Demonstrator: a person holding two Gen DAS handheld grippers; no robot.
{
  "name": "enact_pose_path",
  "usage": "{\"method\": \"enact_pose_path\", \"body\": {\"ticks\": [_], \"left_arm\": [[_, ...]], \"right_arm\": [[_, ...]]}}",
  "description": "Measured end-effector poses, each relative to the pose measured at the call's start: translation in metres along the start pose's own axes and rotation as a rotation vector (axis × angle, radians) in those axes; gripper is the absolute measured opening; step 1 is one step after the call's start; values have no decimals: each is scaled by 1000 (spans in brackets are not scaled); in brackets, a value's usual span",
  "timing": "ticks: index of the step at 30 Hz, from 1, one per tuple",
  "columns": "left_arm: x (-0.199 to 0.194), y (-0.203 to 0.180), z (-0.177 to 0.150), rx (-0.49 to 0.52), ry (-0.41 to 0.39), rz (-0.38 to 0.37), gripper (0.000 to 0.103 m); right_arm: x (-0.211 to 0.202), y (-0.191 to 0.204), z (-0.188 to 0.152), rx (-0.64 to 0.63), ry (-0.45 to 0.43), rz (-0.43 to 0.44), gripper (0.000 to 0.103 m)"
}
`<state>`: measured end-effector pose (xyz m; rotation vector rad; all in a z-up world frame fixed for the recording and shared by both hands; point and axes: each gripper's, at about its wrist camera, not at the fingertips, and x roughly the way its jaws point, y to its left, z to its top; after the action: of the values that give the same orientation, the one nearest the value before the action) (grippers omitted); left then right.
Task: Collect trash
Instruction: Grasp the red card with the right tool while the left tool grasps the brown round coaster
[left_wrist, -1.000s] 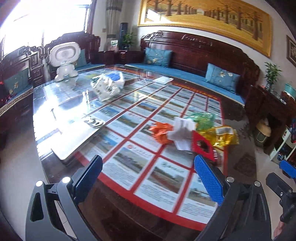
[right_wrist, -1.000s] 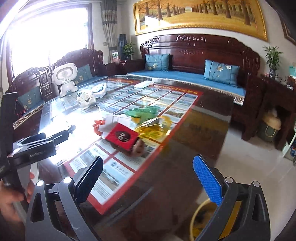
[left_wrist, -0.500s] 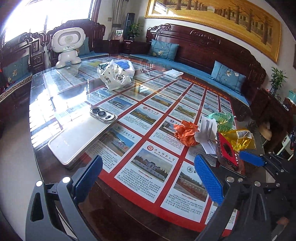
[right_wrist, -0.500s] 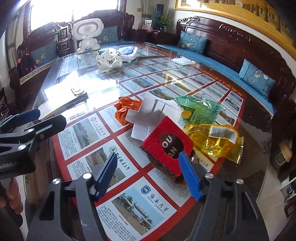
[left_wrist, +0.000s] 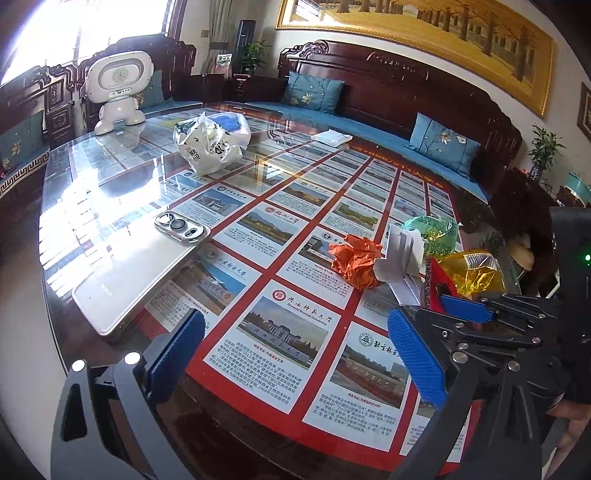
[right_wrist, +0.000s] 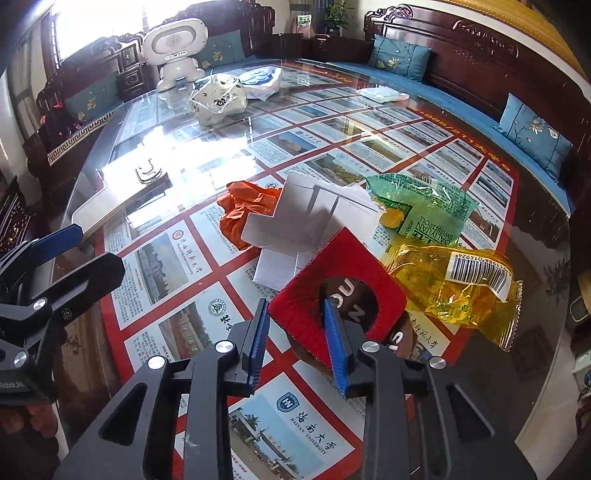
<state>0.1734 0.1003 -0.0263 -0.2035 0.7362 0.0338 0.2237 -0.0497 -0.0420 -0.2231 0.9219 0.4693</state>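
Red box (right_wrist: 334, 284) sits between the closing right tool (right_wrist: 295, 314); barcode legible only there.

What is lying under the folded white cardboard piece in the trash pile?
The folded white cardboard overlaps the crumpled orange paper and a flat white sheet on the glass-topped table. Anything else beneath is covered.

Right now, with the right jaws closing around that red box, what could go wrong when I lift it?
1. The right gripper, whose jaws have just been closing, straddles only the near corner of the red box; gripped so far off centre, it may twist or slip.
2. The white folded card leans against the box, so it could be dragged along or toppled.
3. The yellow wrapper lies close beside it near the table edge and might get nudged off.
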Motion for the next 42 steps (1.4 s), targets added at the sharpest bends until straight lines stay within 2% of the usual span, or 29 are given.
{"method": "enact_pose_path", "body": {"ticks": [5,9,16,19,23,27,29,31,36,39,42], "left_arm": [[3,-10,-3,8,19,-24,99],[6,-26,-7,49,39,-28,99],[25,-74,-15,137,113,-103,99],[41,-95,-15,160,143,-71,99],[65,-102,-13,104,197,-1,99],[74,-95,-8,22,197,-7,98],[75,-93,-5,-3,183,-29,90],[74,-94,-4,-7,174,-36,54],[70,-88,-6,-54,204,-132,17],[58,-88,-12,-44,186,-150,10],[38,-85,-15,-38,150,-180,9]], "right_arm": [[-30,-11,-3,42,-99,82,27],[-54,-23,-5,66,-145,79,26],[-89,-56,-16,132,-215,73,26],[-95,-65,-21,149,-225,77,26],[-101,-77,-28,162,-239,94,26],[-101,-89,-34,177,-241,104,26],[-100,-95,-37,190,-244,116,26],[-99,-97,-42,196,-244,128,27],[-97,-101,-47,210,-238,131,27],[-99,-100,-51,209,-242,132,26],[-104,-97,-54,203,-246,128,27]]}}
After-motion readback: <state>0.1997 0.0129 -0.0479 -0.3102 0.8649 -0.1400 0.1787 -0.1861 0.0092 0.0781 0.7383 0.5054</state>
